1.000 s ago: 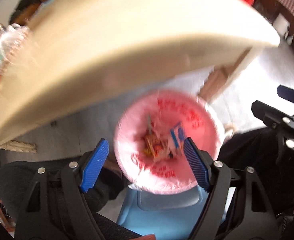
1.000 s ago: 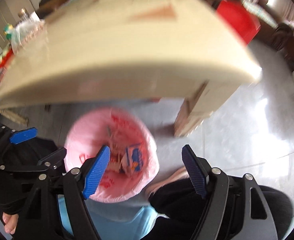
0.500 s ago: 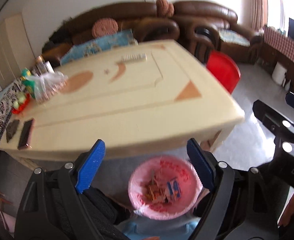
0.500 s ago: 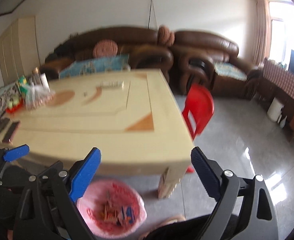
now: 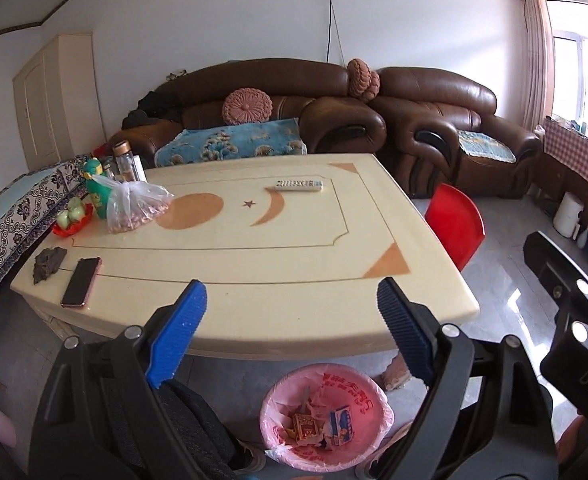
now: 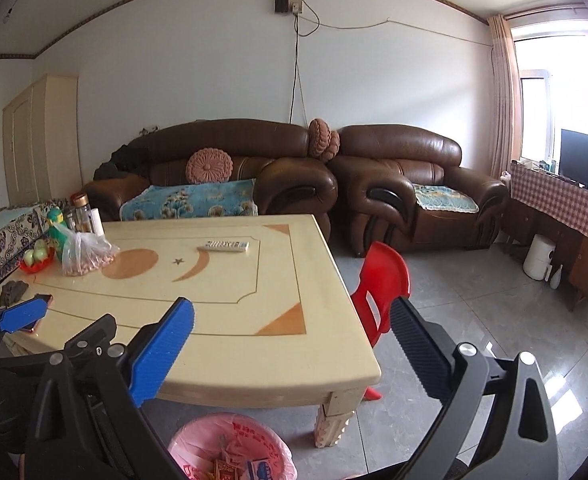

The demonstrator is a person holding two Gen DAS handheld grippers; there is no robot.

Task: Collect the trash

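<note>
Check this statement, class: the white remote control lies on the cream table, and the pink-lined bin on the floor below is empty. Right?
Not quite. The pink-lined bin is not empty: the left wrist view shows small cartons and wrappers inside. The white remote control does lie on the cream table.

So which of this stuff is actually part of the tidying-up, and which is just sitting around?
Part of the job:
- pink-lined bin
- wrappers and small boxes in it
- left hand-held gripper, opening, empty
- right hand-held gripper, opening, empty

Just lying about:
- remote
- phone
- bag of nuts
- red chair
</note>
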